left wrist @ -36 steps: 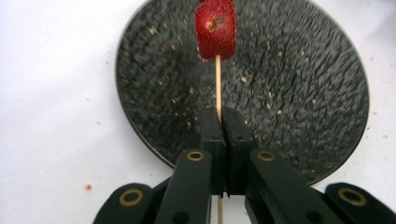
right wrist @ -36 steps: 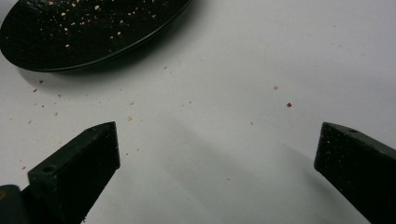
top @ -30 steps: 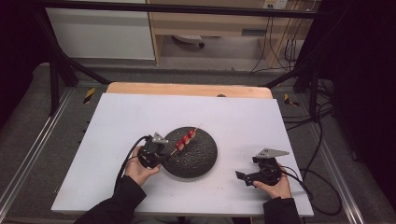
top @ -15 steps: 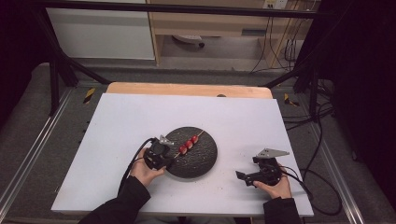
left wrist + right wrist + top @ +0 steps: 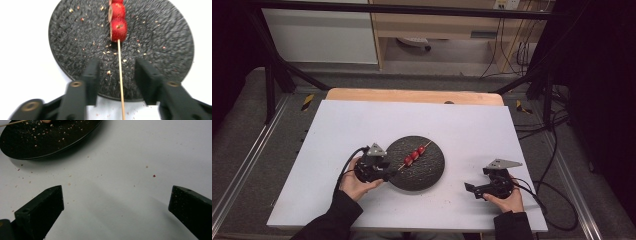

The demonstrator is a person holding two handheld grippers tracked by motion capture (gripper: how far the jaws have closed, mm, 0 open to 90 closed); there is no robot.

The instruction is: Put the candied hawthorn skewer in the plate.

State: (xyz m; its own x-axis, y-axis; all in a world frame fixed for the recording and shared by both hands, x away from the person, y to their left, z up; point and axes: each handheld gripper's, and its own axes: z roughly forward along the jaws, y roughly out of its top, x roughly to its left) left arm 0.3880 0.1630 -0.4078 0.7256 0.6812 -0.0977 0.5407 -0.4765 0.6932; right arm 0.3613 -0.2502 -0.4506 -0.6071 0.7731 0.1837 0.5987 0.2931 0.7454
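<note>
The left claw (image 5: 117, 75) has just been opening: its jaws, pinched on the wooden stick of the skewer (image 5: 121, 82) a moment ago, now stand apart on either side of it, touching nothing. The skewer's red pieces (image 5: 415, 154) have slid a little across the black plate (image 5: 432, 172), and the left hand (image 5: 357, 184) has drawn back slightly toward the plate's near-left rim.

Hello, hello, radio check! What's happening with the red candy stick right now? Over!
Left gripper just opened, skewer loose between its jaws. Skewer lies on black plate. Right gripper open, resting on table apart. Nothing blocking.

Rough matt blk plate (image 5: 75, 37), wood skewer (image 5: 121, 75)
</note>
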